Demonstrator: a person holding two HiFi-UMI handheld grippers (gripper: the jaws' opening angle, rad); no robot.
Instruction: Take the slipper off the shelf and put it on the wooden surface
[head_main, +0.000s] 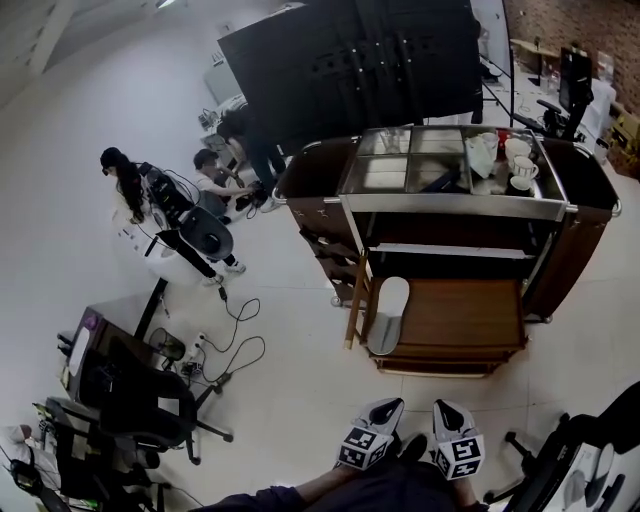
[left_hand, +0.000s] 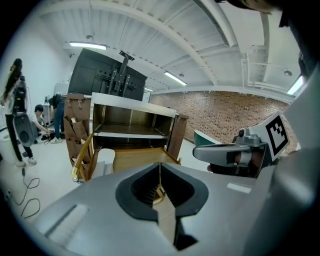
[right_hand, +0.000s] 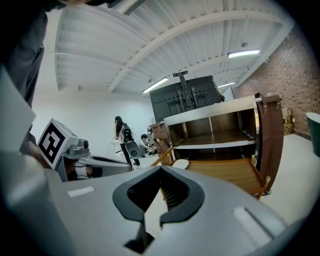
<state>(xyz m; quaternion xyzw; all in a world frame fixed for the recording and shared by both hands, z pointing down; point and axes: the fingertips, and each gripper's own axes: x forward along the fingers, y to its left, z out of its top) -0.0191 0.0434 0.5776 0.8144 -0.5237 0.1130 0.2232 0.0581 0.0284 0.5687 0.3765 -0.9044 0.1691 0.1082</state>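
Holding left gripper (head_main: 383, 408) and right gripper (head_main: 447, 412) low, side by side, close to the body, both aimed forward at a wooden service cart (head_main: 592, 215). Left fingers (left_hand: 159, 176) pressed fully together, nothing between. Right fingers (right_hand: 165, 181) also together, gripping nothing. Bare white floor between grippers and cart, nothing in the way. Next out: low wooden surface (head_main: 460, 315) at cart base, with pale slipper (head_main: 390, 313) lying flat along its left edge, toe away, well apart from both grippers. Above it, cart shelf (head_main: 450, 250), dark inside. On cart top, white cups (head_main: 520, 160) at right. Off left: black office chair (head_main: 130, 395), floor cables (head_main: 235, 345), two people (head_main: 215, 185). Farthest back, big black panel (head_main: 350, 60).
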